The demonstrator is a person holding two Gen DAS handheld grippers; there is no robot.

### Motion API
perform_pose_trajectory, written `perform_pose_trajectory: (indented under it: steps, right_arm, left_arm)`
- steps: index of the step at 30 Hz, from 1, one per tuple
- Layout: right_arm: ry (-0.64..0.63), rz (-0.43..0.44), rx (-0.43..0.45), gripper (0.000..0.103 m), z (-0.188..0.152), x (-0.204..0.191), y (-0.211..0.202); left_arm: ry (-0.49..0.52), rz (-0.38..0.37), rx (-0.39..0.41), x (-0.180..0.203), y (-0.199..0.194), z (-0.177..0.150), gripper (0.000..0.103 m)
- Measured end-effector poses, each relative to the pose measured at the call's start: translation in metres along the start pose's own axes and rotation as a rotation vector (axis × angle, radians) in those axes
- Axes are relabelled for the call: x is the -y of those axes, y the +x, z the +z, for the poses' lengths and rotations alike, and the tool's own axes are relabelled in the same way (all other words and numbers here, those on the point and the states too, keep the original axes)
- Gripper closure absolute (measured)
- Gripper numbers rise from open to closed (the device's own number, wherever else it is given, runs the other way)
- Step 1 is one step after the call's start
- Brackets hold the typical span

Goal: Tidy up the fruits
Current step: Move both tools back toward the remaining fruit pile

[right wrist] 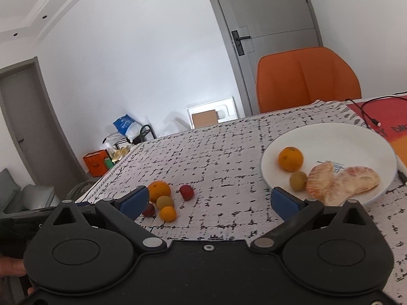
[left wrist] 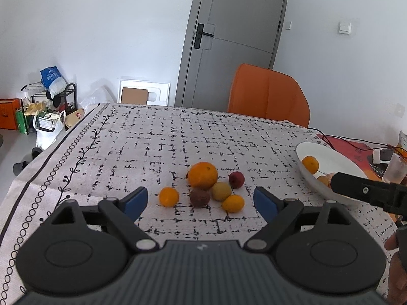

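A cluster of fruit lies on the patterned tablecloth: a big orange [left wrist: 202, 174], a small orange [left wrist: 169, 196], a dark brown fruit [left wrist: 200, 197], a yellow-green fruit [left wrist: 221, 191], a red fruit [left wrist: 236, 179] and another small orange [left wrist: 233, 203]. My left gripper [left wrist: 201, 200] is open, just in front of the cluster. A white plate [right wrist: 356, 137] holds a small orange [right wrist: 290, 158], a green fruit [right wrist: 298, 180] and peeled citrus segments [right wrist: 343, 181]. My right gripper [right wrist: 209, 200] is open and empty, between cluster [right wrist: 162, 198] and plate.
An orange chair [left wrist: 267, 94] stands behind the table's far edge. Cables [left wrist: 356, 143], a plastic cup [left wrist: 395, 170] and small items lie right of the plate [left wrist: 328, 152]. The table's left edge drops to a floor with bags and a rack [left wrist: 51, 106].
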State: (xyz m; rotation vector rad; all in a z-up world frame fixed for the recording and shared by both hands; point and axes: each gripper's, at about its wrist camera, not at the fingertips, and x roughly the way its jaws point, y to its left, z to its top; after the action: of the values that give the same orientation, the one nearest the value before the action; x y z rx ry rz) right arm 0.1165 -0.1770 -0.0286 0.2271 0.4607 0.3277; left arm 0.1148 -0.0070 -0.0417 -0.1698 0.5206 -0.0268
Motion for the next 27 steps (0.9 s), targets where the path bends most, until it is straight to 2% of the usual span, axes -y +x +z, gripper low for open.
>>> perform_pose_trajectory:
  steps: [5, 10, 16, 27]
  right_arm:
    - [-0.006, 0.010, -0.021, 0.000, -0.003, -0.004, 0.010]
    - [-0.013, 0.026, -0.028, 0.001, -0.004, -0.007, 0.017]
    - [-0.030, 0.037, -0.054, 0.011, -0.006, -0.011, 0.030]
    - [-0.051, 0.060, -0.096, 0.021, -0.007, -0.019, 0.051]
  left_arm:
    - [-0.008, 0.010, 0.003, -0.007, 0.004, -0.003, 0.015]
    - [-0.045, 0.020, 0.001, -0.018, 0.010, -0.005, 0.020]
    - [-0.065, 0.025, -0.017, -0.026, 0.019, -0.006, 0.034]
    - [-0.107, 0.036, -0.043, -0.039, 0.037, -0.006, 0.053]
